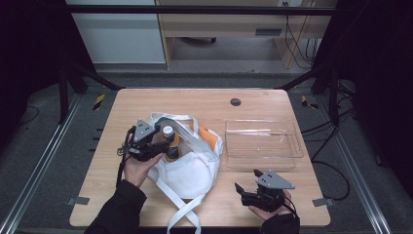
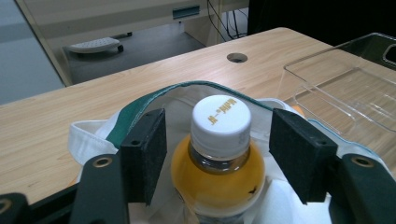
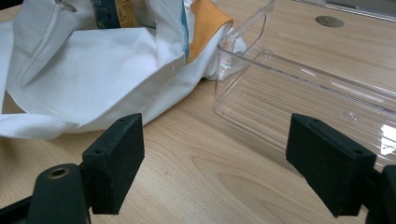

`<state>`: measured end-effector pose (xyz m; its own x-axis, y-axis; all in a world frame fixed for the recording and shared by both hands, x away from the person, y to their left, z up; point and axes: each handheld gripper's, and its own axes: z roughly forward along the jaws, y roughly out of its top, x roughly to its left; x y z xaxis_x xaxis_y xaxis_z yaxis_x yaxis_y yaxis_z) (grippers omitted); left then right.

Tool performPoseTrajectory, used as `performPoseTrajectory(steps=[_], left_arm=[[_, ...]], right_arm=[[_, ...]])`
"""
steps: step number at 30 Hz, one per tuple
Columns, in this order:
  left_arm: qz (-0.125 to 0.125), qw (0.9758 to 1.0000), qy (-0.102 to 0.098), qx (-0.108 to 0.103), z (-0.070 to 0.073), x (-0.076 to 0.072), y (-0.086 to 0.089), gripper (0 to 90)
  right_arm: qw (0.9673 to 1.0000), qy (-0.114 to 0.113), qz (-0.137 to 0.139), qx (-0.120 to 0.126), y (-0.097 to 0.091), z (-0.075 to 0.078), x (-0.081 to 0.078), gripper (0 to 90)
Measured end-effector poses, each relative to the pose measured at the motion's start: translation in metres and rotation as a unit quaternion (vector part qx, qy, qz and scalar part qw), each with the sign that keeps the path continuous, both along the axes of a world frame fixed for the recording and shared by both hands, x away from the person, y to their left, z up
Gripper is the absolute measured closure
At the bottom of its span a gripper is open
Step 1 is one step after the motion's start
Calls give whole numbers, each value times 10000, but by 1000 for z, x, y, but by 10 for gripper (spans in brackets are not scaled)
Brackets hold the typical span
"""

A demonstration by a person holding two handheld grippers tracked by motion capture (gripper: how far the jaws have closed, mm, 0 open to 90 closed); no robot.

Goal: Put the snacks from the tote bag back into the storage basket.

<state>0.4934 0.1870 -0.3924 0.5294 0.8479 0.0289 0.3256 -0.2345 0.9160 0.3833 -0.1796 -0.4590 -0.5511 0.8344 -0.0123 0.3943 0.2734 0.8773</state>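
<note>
I have my left gripper [image 2: 218, 154] with its 2 jaws apart around the juice bottle [image 2: 218, 172] standing in the white bag [image 1: 192, 168], not squeezing yet, and the smooth, round, heavy bottle could slip, so I should grab just under the cap [image 2: 221, 120].

- A lab or test room set up for recording.
- A black metal frame [image 1: 78, 73] surrounds the lone wooden table [image 1: 146, 102].
- Loose cables [image 1: 297, 44] run over grey carpet beyond the table's far edge, beside a plain desk [image 1: 219, 24].
</note>
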Motion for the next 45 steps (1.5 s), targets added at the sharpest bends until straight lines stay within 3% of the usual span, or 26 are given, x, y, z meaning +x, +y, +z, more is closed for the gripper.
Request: performPoseTrajectory(steps=[6, 18, 45], left_arm=[[-14, 10000, 37, 17, -2, 2, -3, 482], [23, 10000, 23, 30, -6, 6, -7, 574], [165, 9998, 67, -31, 0, 4, -5, 588]], right_arm=[[10000, 9, 7, -10, 1, 0, 0, 198], [10000, 11, 28, -23, 1, -1, 1, 198], [10000, 41, 40, -36, 1, -1, 1, 197]])
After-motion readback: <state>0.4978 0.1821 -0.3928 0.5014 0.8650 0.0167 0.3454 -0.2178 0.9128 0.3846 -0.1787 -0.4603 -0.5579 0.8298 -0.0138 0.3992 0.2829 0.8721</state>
